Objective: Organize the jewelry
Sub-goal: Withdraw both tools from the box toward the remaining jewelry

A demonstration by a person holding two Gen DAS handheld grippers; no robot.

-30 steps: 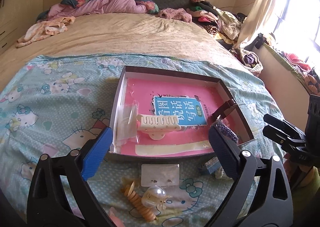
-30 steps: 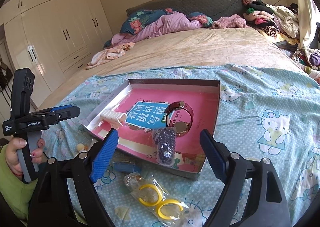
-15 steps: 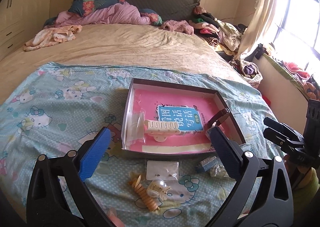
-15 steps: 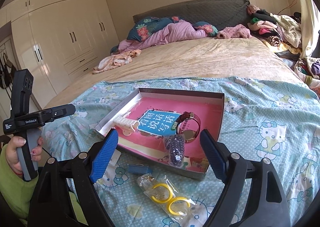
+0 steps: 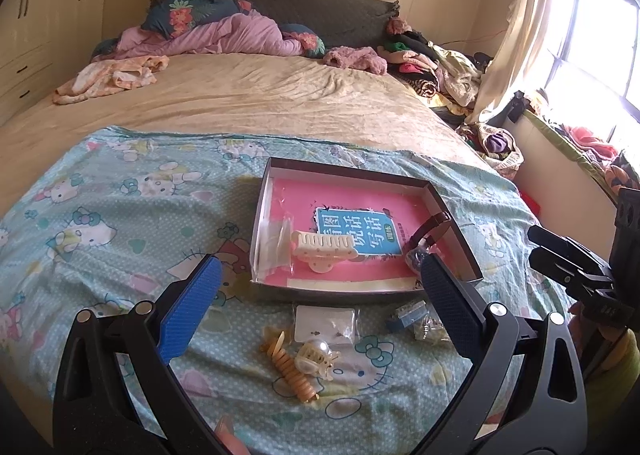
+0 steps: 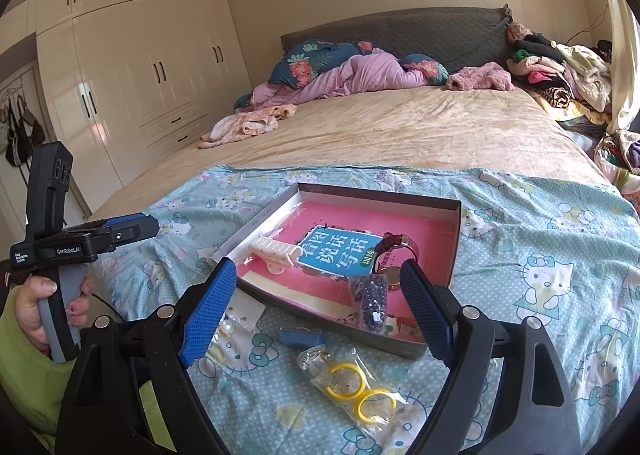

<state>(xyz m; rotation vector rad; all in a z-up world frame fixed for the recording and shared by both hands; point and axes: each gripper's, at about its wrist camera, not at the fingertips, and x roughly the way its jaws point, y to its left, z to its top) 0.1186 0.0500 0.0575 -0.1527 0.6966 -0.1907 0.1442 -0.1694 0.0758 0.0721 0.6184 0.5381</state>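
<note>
A shallow box (image 5: 276, 179) (image 6: 456, 231) with a pink book inside lies on the Hello Kitty sheet. In it are a cream hair clip (image 5: 324, 249) (image 6: 278, 251), a brown-strap watch (image 6: 394, 255) (image 5: 434, 225), a dark bead bracelet in a bag (image 6: 370, 301) and a clear bag (image 5: 276, 241). In front of the box lie an earring card (image 5: 326, 323), a spiral hair tie (image 5: 290, 369), a pearl clip (image 5: 316, 357), a blue item (image 6: 300, 337) (image 5: 408, 313) and bagged yellow rings (image 6: 354, 383). My left gripper (image 5: 320, 311) and right gripper (image 6: 316, 313) are open and empty, held above these items.
The bed stretches behind with a beige cover (image 5: 240, 95), pink bedding (image 5: 224, 35) and a clothes pile (image 5: 432, 63) at the far right. White wardrobes (image 6: 132, 67) stand on the left. A window and curtain (image 5: 520, 27) are on the right.
Both grippers have pulled back and up from the box, so the box and loose items look smaller and farther. Both stay open and empty. Nothing on the bed has moved.
</note>
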